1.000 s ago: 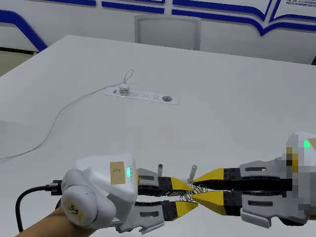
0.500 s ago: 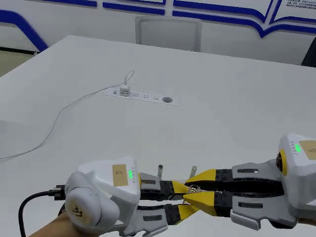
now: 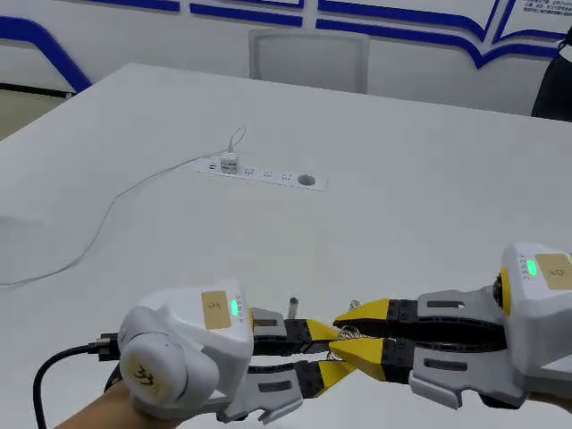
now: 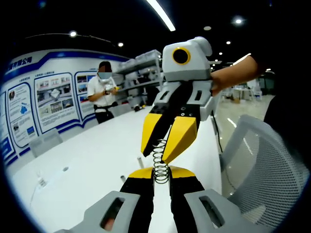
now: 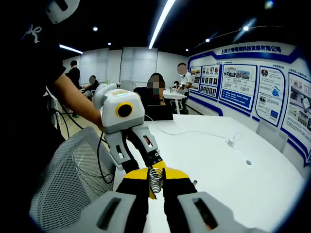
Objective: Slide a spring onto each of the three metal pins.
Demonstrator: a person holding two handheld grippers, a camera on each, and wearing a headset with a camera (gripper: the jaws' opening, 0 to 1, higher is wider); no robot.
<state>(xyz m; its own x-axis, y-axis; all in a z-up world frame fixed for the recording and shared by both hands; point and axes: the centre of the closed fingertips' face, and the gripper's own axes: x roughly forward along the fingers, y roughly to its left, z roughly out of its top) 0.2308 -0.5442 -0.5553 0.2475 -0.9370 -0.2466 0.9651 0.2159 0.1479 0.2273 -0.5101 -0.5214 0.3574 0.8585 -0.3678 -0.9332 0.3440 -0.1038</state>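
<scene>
You're in a big office-style lab or training room. Ahead of your right gripper (image 5: 155,177) a long white meeting table (image 5: 218,160) carries a flat white power strip (image 3: 264,174). Blue-and-white information boards (image 5: 243,82) line the wall to its right, a grey mesh office chair (image 5: 68,179) stands left, and strip lights (image 5: 163,22) run overhead.

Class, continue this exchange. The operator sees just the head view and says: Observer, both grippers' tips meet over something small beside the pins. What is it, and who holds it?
Observer: A spring. The left gripper view shows its near end between the left gripper's jaws and its far end between the right gripper's.
Operator: Is the right grip firm?
Observer: It looks so: the right gripper view shows coils pinched between its jaws.
Operator: Anyone around?
Observer: A person in dark clothes sits beyond the left gripper.
</scene>
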